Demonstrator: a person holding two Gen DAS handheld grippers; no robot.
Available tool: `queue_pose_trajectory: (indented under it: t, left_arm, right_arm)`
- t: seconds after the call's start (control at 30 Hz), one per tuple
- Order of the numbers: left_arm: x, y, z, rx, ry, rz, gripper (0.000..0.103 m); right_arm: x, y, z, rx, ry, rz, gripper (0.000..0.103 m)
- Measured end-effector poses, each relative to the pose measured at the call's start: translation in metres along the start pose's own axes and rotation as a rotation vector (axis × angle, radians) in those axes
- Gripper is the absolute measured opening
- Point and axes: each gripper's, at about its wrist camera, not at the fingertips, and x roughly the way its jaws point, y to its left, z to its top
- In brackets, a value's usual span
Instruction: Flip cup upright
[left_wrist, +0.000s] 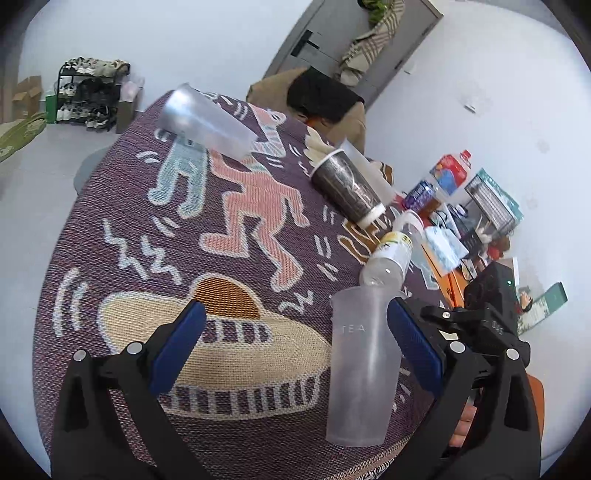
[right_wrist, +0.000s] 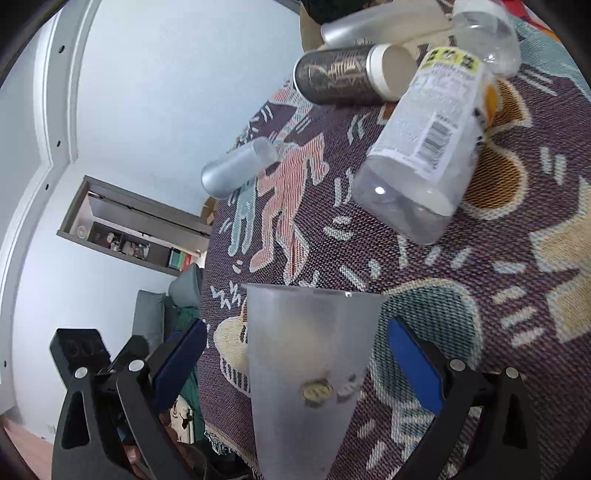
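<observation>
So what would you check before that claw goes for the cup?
1. Right claw open: ok, its blue pads stand wide apart.
2. Frosted cup between those pads: ok, centred, with a gap on each side.
3. Left claw out of the way: not ok, it is open and empty, but its right pad sits close beside the cup; whether they touch, cannot tell.
4. Cup already upright: cannot tell, its mouth points away from both cameras.
5. Room beyond the rim: not ok, a clear bottle lies on its side just past it.
</observation>
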Motion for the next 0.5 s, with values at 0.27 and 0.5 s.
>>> queue_pose_trajectory:
  t: [0.27,0.5]
  left_arm:
    - [-0.006,0.004,-0.001,-0.012,-0.011,0.016,0.098]
    - [-0.008,0.005,-0.002,-0.019,-0.015,0.018,0.098]
  right_arm:
    - [0.037,0.004,0.016,0.01,0.079,-0.04,0.096]
    - [0.045,-0.006,0.014,0.039,0.12,0.004,0.076]
